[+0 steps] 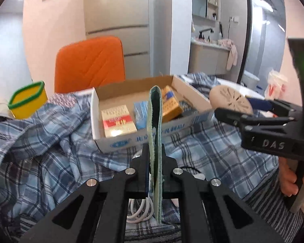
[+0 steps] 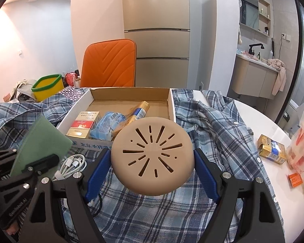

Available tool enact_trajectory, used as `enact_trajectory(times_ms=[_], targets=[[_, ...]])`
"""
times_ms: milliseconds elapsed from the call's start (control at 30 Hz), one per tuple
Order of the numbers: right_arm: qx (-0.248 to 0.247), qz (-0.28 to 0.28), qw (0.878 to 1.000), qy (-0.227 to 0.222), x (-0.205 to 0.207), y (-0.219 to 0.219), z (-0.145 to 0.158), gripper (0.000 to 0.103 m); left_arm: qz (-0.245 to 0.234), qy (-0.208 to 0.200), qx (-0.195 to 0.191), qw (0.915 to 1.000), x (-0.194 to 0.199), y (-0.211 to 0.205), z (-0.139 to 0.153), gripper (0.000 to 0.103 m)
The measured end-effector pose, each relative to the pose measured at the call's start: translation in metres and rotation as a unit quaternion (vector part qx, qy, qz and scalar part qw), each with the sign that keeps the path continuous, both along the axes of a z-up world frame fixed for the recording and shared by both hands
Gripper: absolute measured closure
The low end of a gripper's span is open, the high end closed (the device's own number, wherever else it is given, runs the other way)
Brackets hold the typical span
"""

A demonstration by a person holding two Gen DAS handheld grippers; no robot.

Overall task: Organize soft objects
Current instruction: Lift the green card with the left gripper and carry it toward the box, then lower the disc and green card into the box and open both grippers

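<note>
Both claws are loaded and up over the tabletop (image 2: pixel 243 109)! The right claw (image 2: pixel 152 169) has its blue-padded fingers (image 2: pixel 96 175) squeezed in on the rim of a tan round pad (image 2: pixel 152 156), a smooth dome-shaped piece with slits radiating from its centre like a sunburst; gripping it across the widest part looks like the way to keep a squashy disc from folding. The left claw (image 1: pixel 155 160) is pinching a green flat pad (image 1: pixel 155 141) edge-on, thin, with a fuzzy pale face and a darker core, held upright so it shows only its narrow side to that camera. Straight ahead at twelve o'clock sits the cardboard tray (image 2: pixel 171 103), shallow, stiff-walled, white outside and brown inside, already holding a red-and-white box (image 2: pixel 83 125), a crinkly blue packet (image 2: pixel 106 126) and a yellow pack (image 2: pixel 139 109). My read: both soft pieces are headed for that tray. Underneath lies the rumpled plaid shirt (image 2: pixel 212 133), soft woven cloth bunched around the tray. A coiled white cable (image 2: pixel 72 167) rests at nine o'clock from the round pad, and a yellow bin (image 2: pixel 47 89) with a green rim stands at ten o'clock.
</note>
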State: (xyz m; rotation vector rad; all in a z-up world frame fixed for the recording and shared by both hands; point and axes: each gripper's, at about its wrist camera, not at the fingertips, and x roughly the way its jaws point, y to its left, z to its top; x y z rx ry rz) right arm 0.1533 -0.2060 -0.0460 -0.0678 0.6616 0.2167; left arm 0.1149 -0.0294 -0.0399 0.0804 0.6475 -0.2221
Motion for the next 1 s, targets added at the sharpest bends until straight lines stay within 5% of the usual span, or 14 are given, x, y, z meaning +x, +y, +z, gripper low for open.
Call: enact_trajectory(times_ms=[267, 600, 800, 1000], targets=[[-0.014, -0.012, 1.000, -0.014, 0.002, 0.005, 0.016, 0.020, 0.020, -0.063, 0.014, 0.9977, -0.014, 0.005, 0.042, 0.097], [0.002, 0.003, 0.997, -0.080, 0.014, 0.033, 0.080, 0.020, 0.059, -0.117, 0.006, 0.9913, 0.006, 0.014, 0.101, 0.097], [0.000, -0.007, 0.995, -0.103, 0.036, 0.045, 0.109, 0.020, 0.098, -0.113, 0.010, 0.9887, 0.036, 0.015, 0.123, 0.097], [-0.015, -0.037, 0.995, -0.094, 0.063, 0.055, 0.097, 0.020, 0.118, -0.082, -0.012, 0.9896, 0.072, 0.021, 0.110, 0.097]])
